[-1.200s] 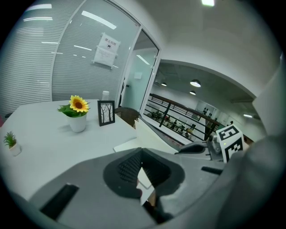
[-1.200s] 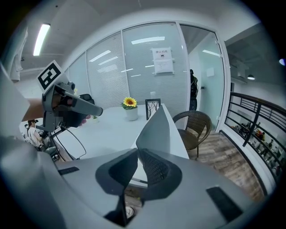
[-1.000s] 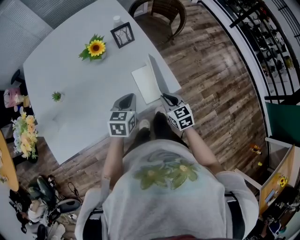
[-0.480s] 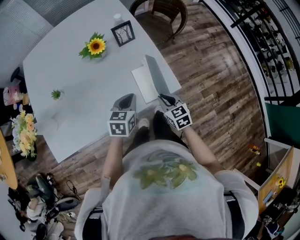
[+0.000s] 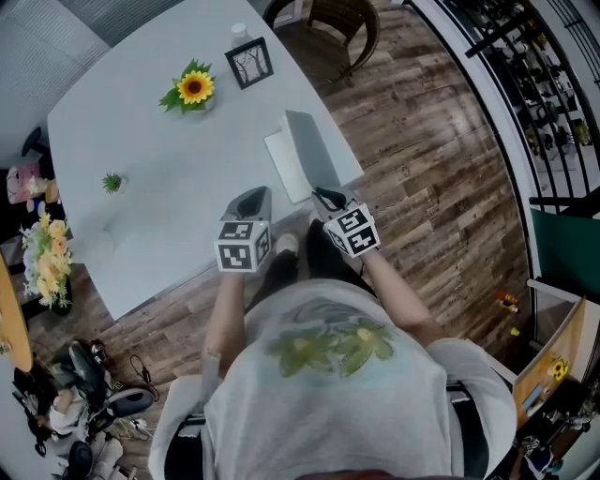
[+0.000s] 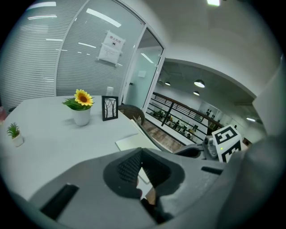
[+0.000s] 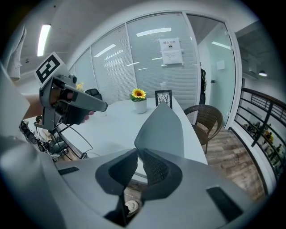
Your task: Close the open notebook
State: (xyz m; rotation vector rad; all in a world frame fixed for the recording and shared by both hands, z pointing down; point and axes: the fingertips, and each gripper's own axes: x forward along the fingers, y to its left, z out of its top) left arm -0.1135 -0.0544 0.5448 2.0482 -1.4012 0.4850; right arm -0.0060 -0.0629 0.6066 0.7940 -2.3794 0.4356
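The notebook lies at the right edge of the white table [image 5: 159, 216]. Its white page [image 5: 284, 167] is flat and its grey cover [image 5: 314, 155] stands raised, leaning left over the page. My right gripper [image 5: 324, 195] is shut on the cover's near corner; in the right gripper view the cover [image 7: 163, 127] rises straight out of the right gripper [image 7: 139, 152]. My left gripper [image 5: 251, 195] hovers over the table's near edge, left of the notebook, shut on nothing. In the left gripper view the left gripper [image 6: 141, 152] points at the page [image 6: 132, 142], with the right gripper [image 6: 192, 152] beside it.
A sunflower pot [image 5: 194, 91], a framed picture [image 5: 248, 64] and a small green plant [image 5: 112, 183] stand farther back on the table. A wicker chair [image 5: 333, 19] sits past the far corner. Wood floor [image 5: 422, 169] and a railing lie to the right.
The grey cover has swung left, from nearly edge-on to showing its broad face over the page. Both grippers have stayed almost in place.
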